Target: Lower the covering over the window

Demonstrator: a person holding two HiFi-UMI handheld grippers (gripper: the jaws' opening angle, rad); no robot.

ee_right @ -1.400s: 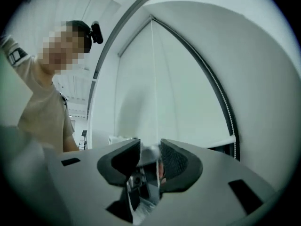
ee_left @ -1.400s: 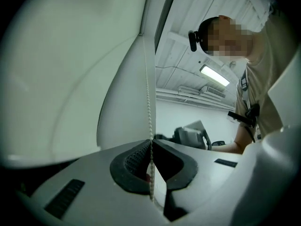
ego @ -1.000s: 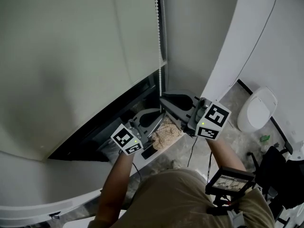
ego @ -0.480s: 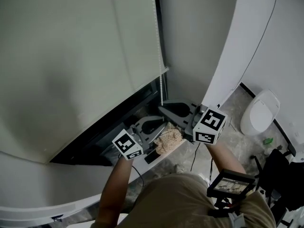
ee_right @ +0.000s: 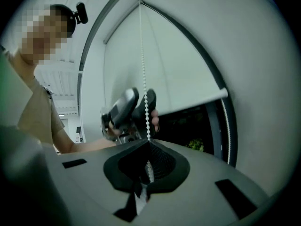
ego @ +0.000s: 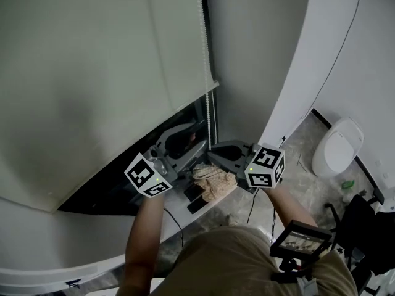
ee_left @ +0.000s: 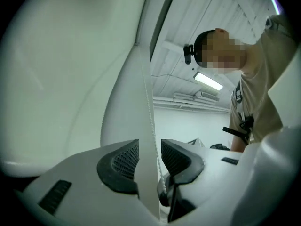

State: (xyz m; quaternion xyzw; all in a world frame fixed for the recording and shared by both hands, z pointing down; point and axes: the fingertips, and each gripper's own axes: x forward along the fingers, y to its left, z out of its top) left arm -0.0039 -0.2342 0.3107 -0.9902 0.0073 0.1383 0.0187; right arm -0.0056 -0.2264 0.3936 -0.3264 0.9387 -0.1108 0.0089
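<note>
"Pale grey-green fabric, that roller blind (ego: 92, 73), smooth and matt. It covers most of the window (ego: 133, 174), with a dark strip bare beneath its bottom bar."

"And the bead chain (ego: 205, 91)?"

"White, hanging at the blind's right edge. The right gripper (ee_right: 149, 154) pinches it tight. Higher up, the left gripper (ee_left: 150, 159) has just been opening its jaws, and the chain runs loose between them."

"Any markings?"

"Black-and-white square markers on the cubes."
</note>
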